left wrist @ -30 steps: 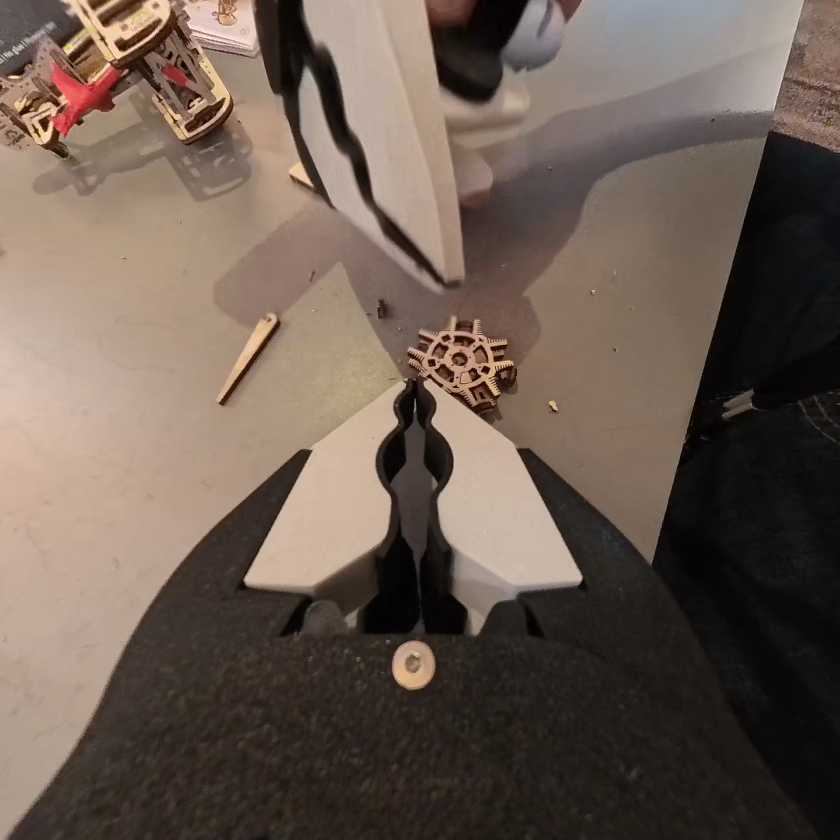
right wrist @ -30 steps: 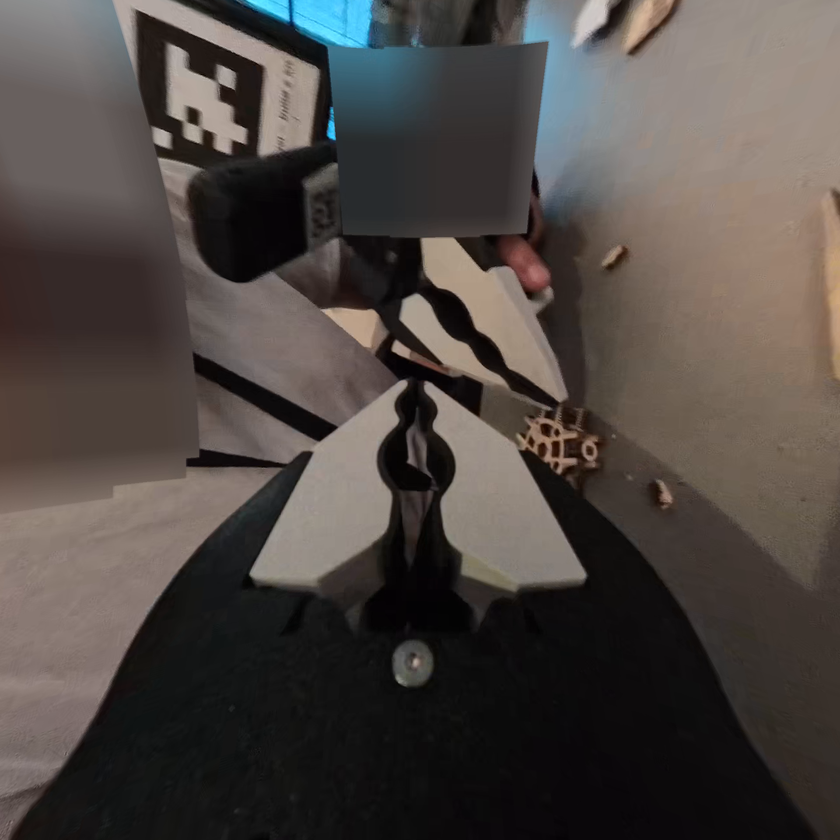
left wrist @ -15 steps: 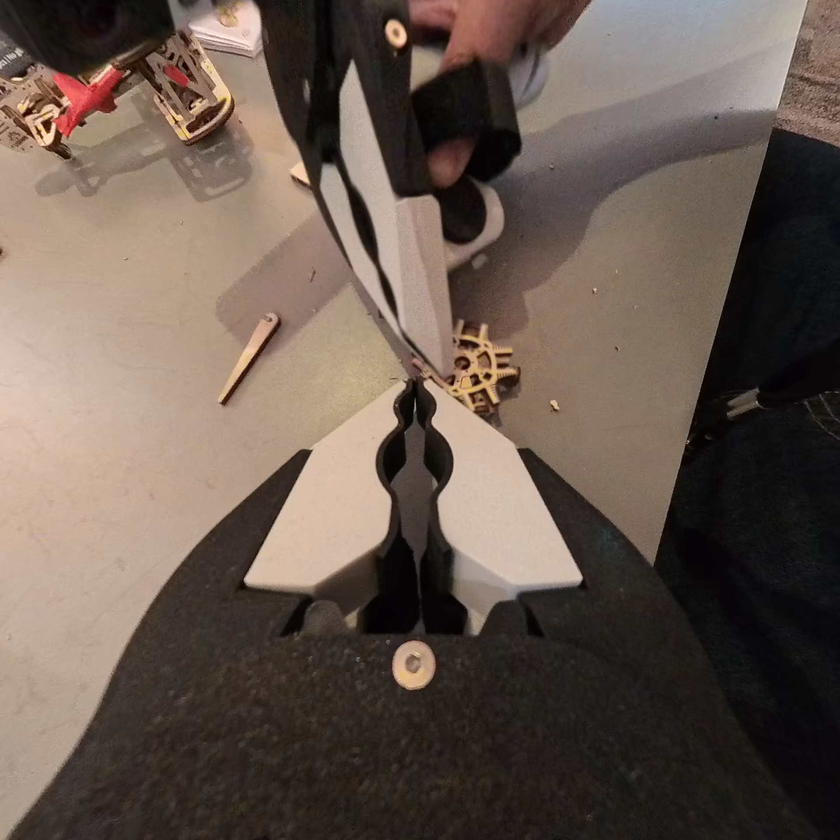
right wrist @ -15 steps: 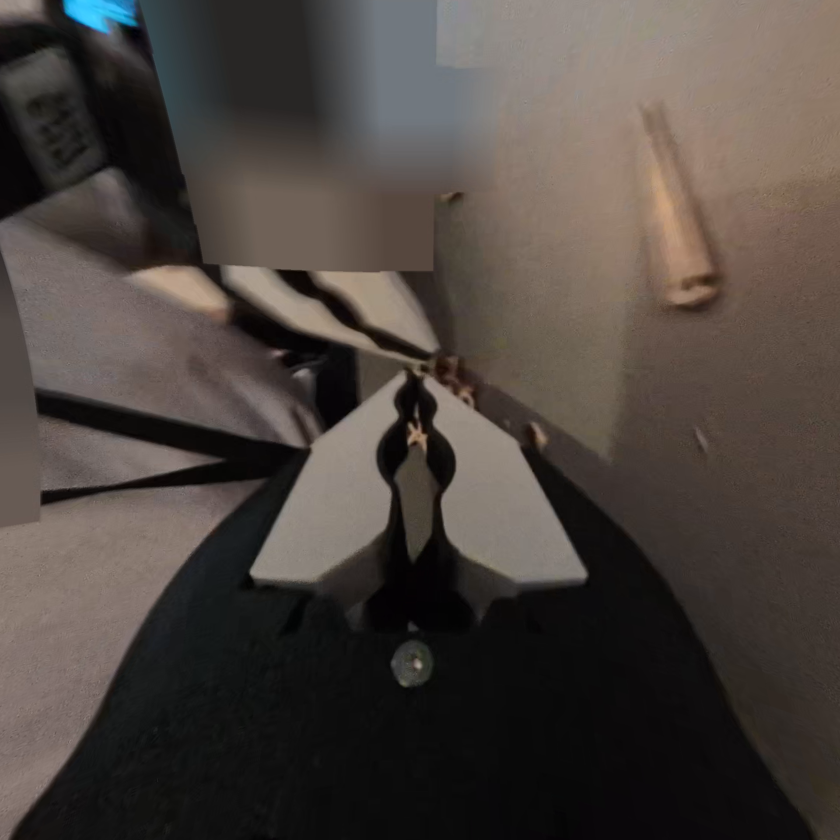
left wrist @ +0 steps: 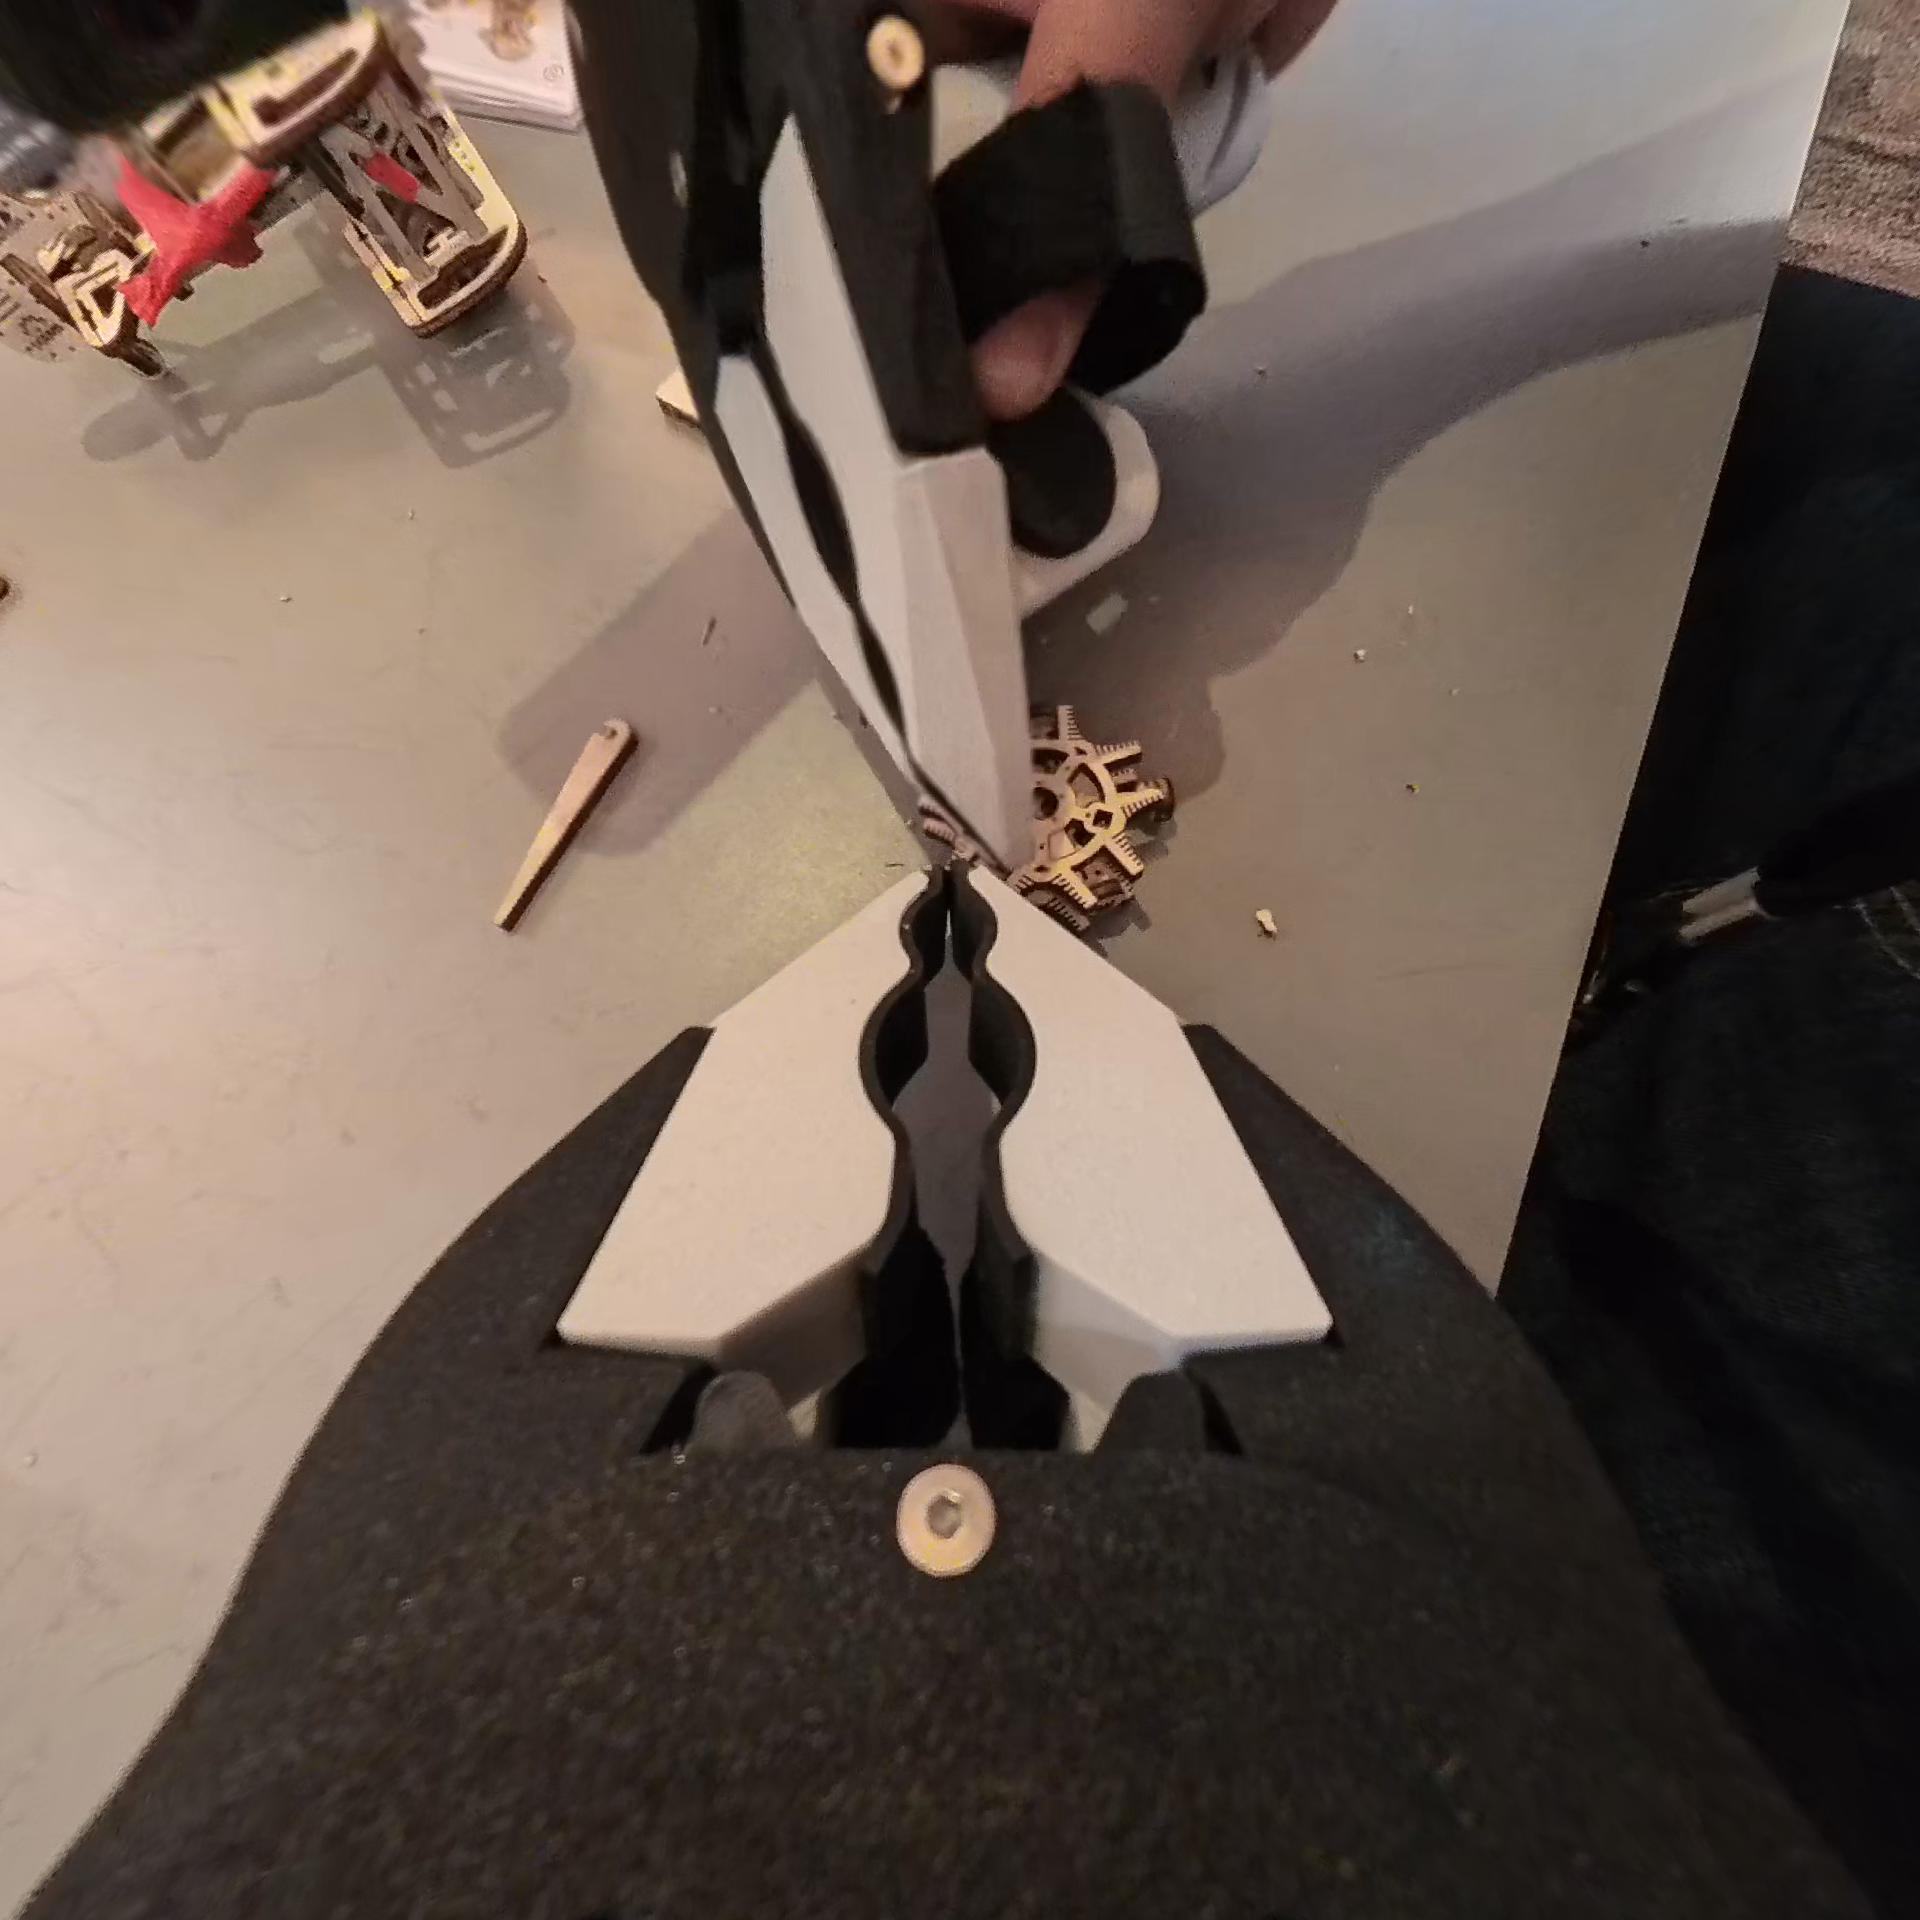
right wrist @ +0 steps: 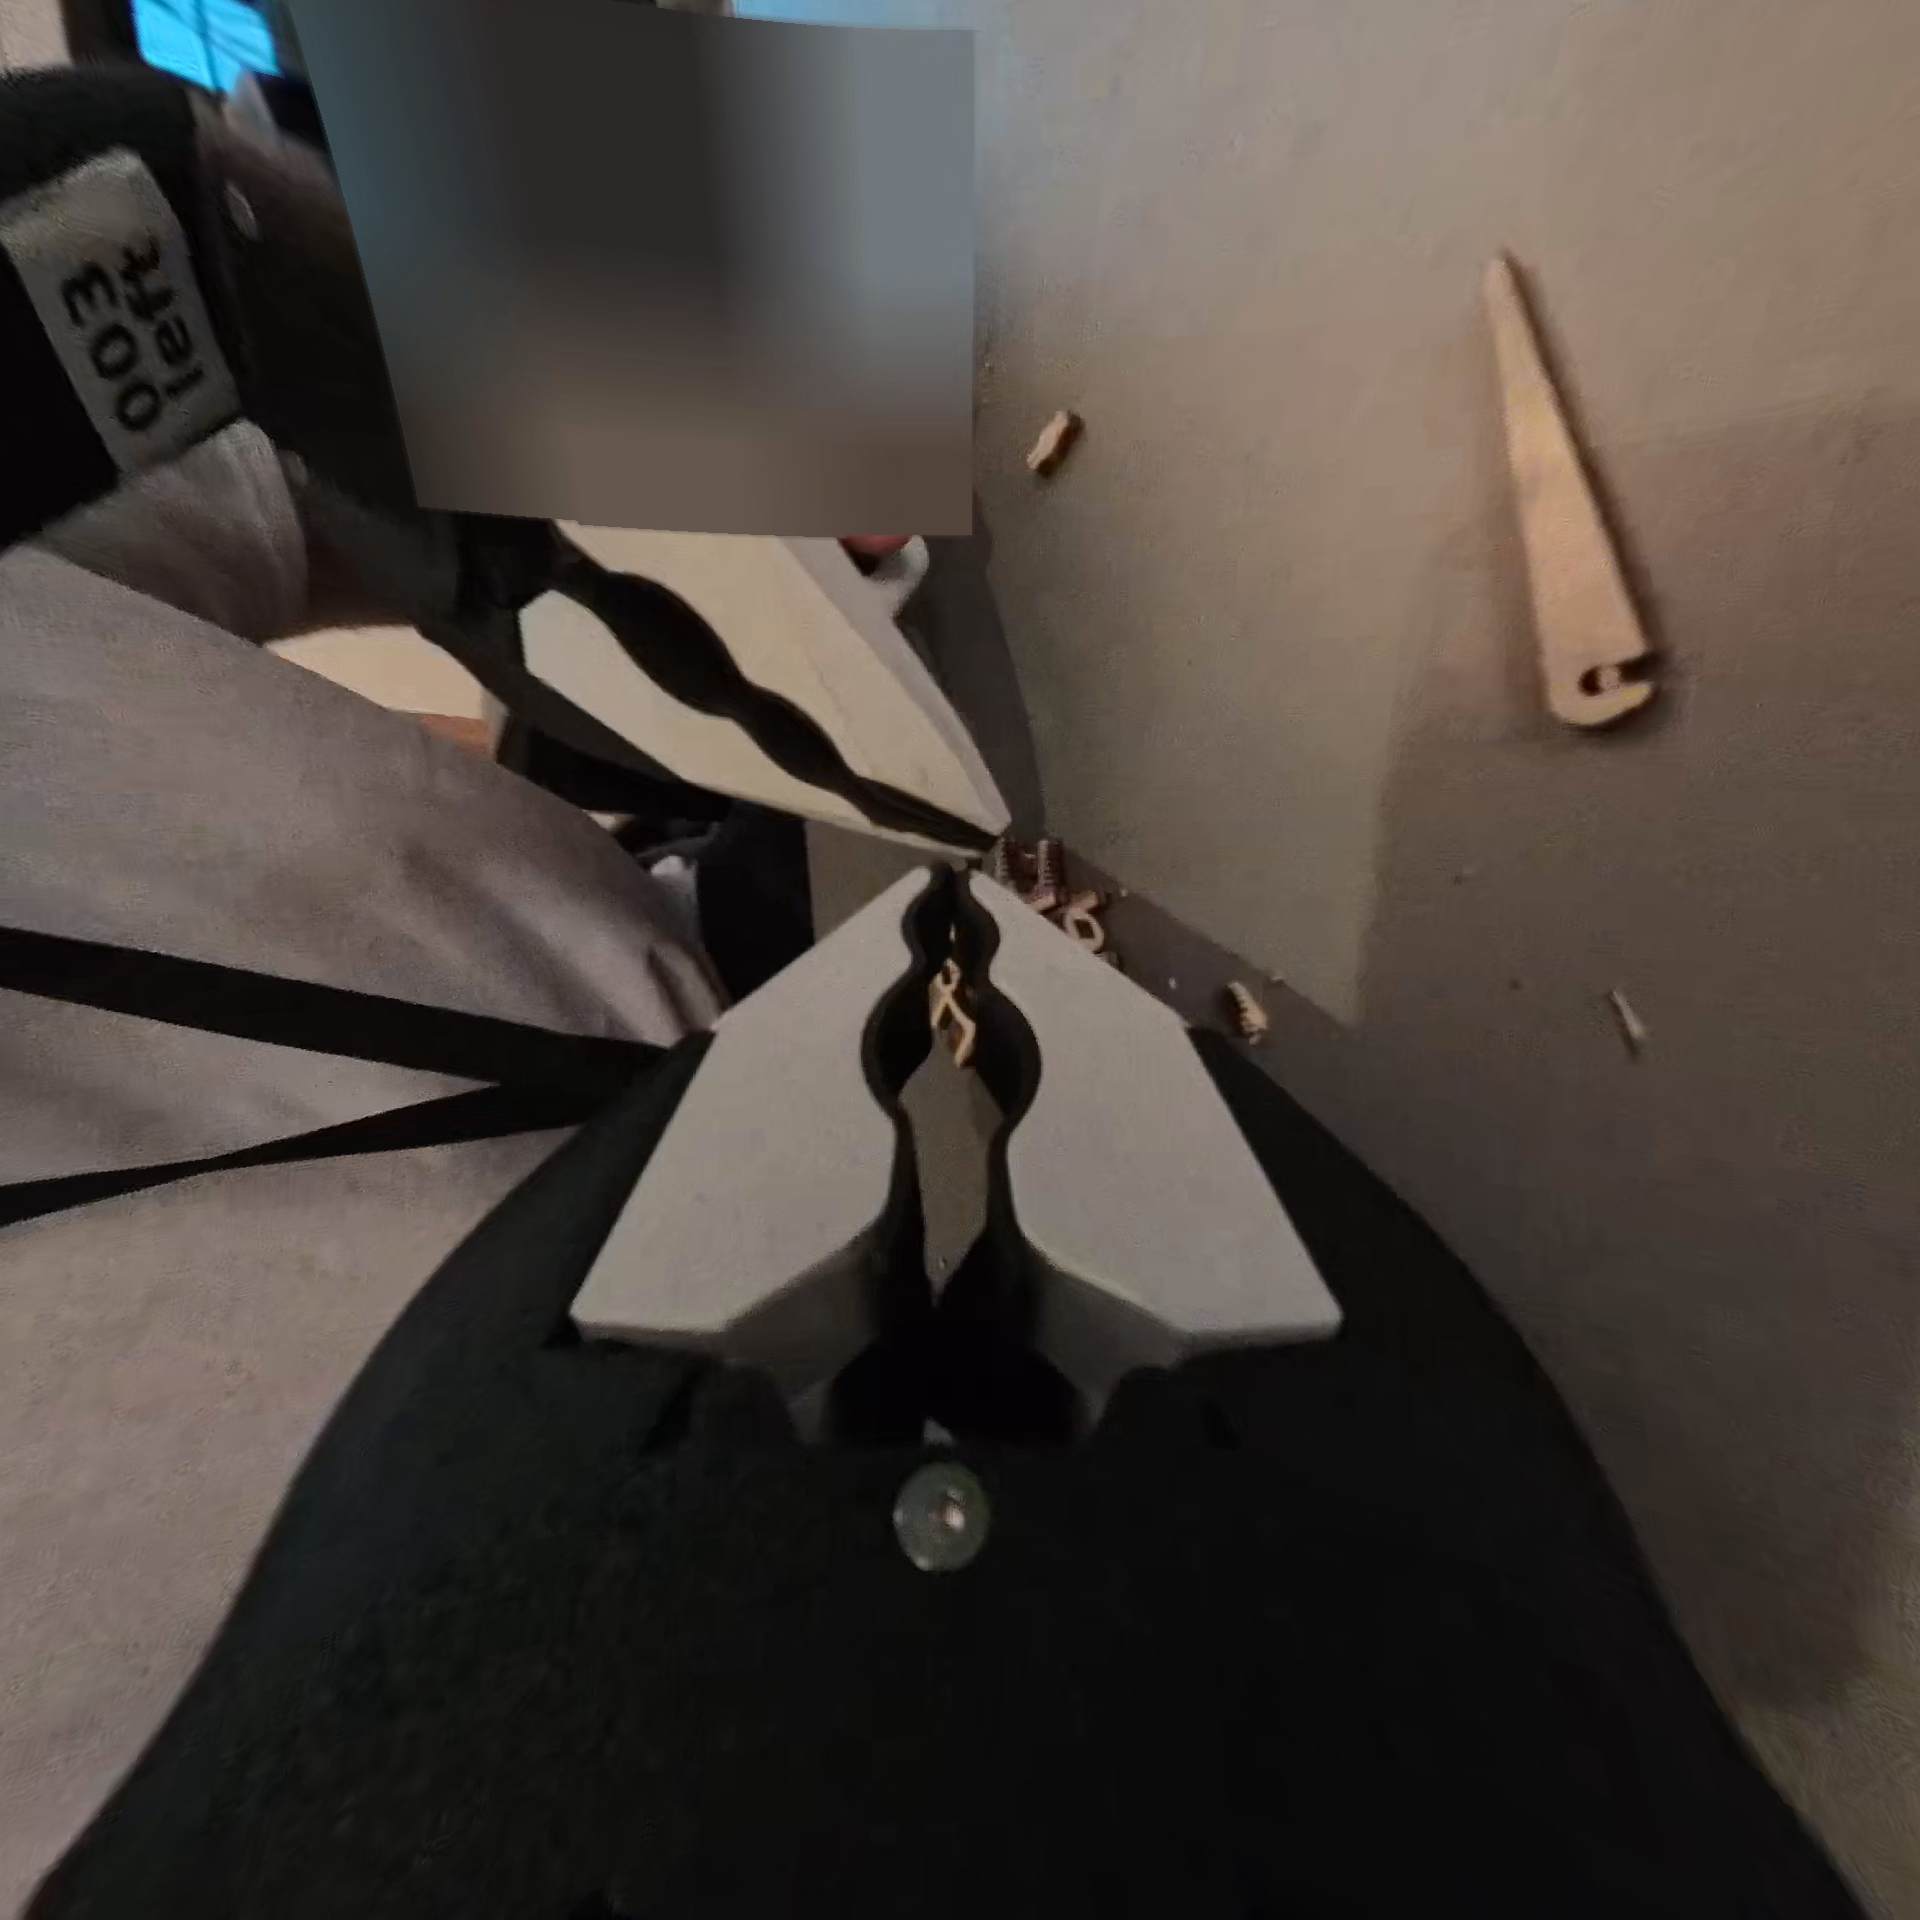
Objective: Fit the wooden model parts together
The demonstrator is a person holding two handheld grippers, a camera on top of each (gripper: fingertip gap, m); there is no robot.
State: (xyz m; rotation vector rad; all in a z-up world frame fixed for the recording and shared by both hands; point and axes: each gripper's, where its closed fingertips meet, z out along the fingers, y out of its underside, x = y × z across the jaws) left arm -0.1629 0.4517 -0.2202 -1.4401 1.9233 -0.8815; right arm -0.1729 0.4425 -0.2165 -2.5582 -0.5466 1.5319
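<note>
A round wooden gear assembly [left wrist: 1096, 821] lies on the grey table [left wrist: 312, 1039] near its right edge. My left gripper [left wrist: 951, 883] is shut and empty, its tips at the gear's left rim. My right gripper [left wrist: 961, 836] comes down steeply from above, held by a hand, and its shut tips meet the same rim, almost touching the left tips. In the right wrist view my right gripper [right wrist: 951, 883] is shut. Pale wood [right wrist: 951, 1013] shows in the gap between its fingers; I cannot tell if it is held. The gear [right wrist: 1029, 862] and the left gripper [right wrist: 987, 826] show just beyond.
A thin wooden wedge [left wrist: 566, 821] lies left of the grippers; it also shows in the right wrist view [right wrist: 1558, 520]. A built wooden model with a red part [left wrist: 312, 156] stands at the far left. The table edge [left wrist: 1662, 727] runs close on the right. Wood crumbs are scattered about.
My right gripper has swung down from above the table and turned, until its tips reached the gear's left rim. My left gripper and the gear have stayed where they were.
</note>
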